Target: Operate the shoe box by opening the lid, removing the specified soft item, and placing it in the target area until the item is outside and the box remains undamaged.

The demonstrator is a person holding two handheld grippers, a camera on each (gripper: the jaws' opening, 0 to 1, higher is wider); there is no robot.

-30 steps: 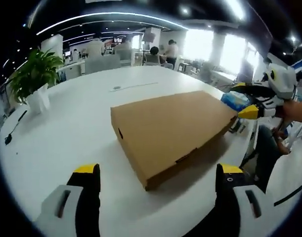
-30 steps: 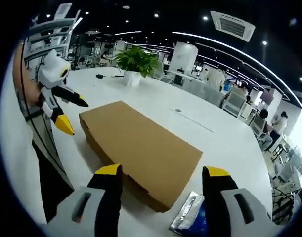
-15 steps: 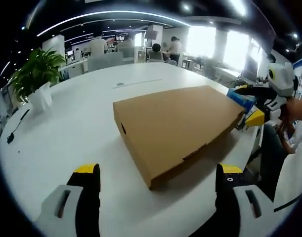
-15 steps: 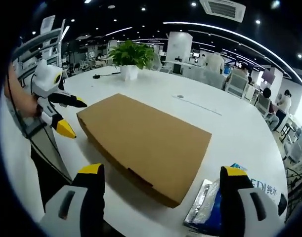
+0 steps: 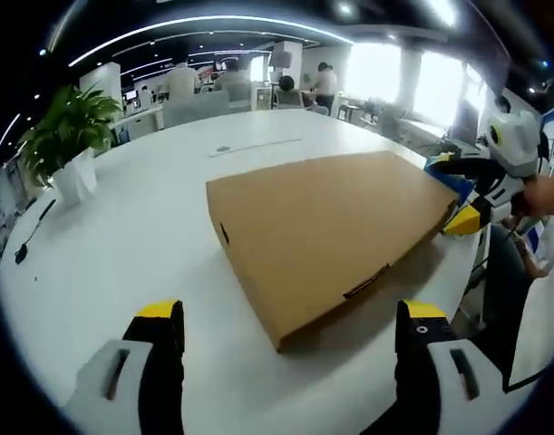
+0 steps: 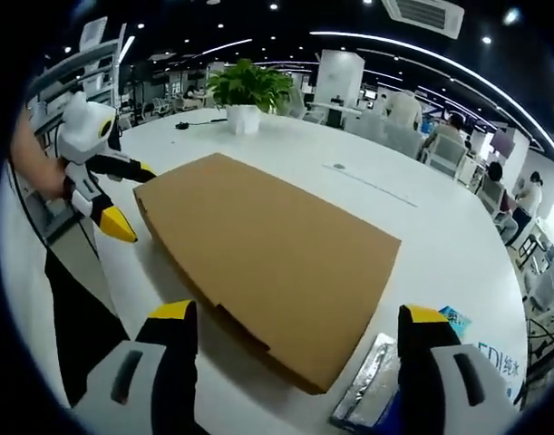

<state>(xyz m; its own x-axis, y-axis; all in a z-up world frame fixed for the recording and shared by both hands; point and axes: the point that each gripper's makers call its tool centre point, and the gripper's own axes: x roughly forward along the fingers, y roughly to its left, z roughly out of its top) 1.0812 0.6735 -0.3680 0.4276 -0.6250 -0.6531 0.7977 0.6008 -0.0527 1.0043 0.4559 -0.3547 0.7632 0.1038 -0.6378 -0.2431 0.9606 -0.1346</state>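
We have the shoe box [image 5: 326, 231] lying flat and shut near the counter [image 5: 140, 217] edge closest to us, one end by each hand. Our left tongs [image 5: 290, 335] are spread wide with nothing between them, short of the box's near corner. Our right tongs [image 6: 295, 340] are likewise wide and empty, facing the box's [image 6: 267, 249] other end; a blue foil packet [image 6: 385, 385] lies on the counter just beside that corner.

The lid is still down, so the soft item stays hidden inside and we cannot tell what it is. The risk, as we judge it, sits in the lift. If we pry at one corner alone, the thin cardboard may crease or tear at its tab slot. If we push instead of lift, the box could slide toward the near edge, or shove the packet. A potted plant [image 5: 68, 136] stands at the far side, well apart.
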